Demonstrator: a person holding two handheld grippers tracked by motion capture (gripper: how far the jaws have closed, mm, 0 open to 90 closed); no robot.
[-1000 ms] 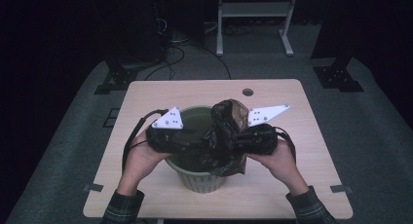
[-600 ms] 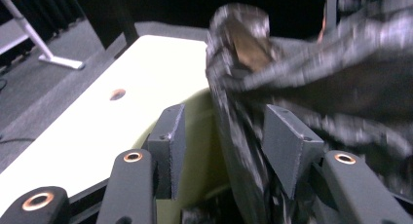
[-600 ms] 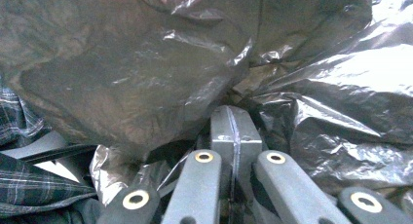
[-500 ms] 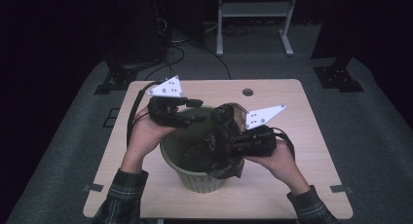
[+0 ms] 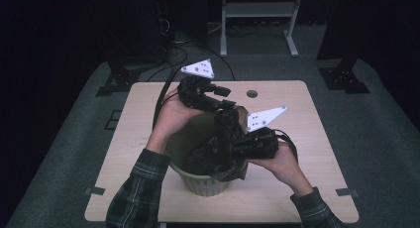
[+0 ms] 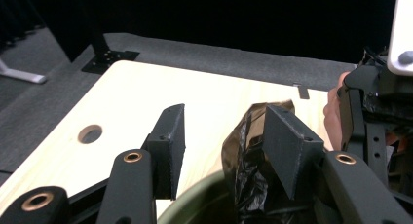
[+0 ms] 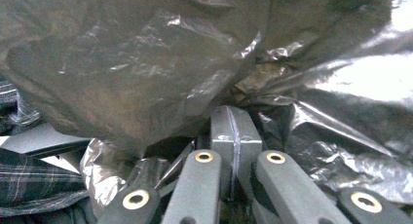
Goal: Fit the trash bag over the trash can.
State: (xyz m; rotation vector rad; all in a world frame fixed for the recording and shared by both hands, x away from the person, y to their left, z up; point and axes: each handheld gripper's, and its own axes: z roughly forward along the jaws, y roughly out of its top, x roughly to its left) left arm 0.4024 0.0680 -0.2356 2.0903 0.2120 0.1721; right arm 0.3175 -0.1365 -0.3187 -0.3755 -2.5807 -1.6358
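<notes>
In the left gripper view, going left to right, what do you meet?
Round hole in the table → left gripper's left-hand pad → crumpled black bag → its right-hand pad → the person's other hand → the right gripper's frame.

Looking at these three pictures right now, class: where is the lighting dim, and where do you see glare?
High view: the surroundings are dark, the table is lit. Left gripper view: black backdrop, wood evenly lit. Right gripper view: the black plastic bag sits very close, with bright glare at the upper right.
</notes>
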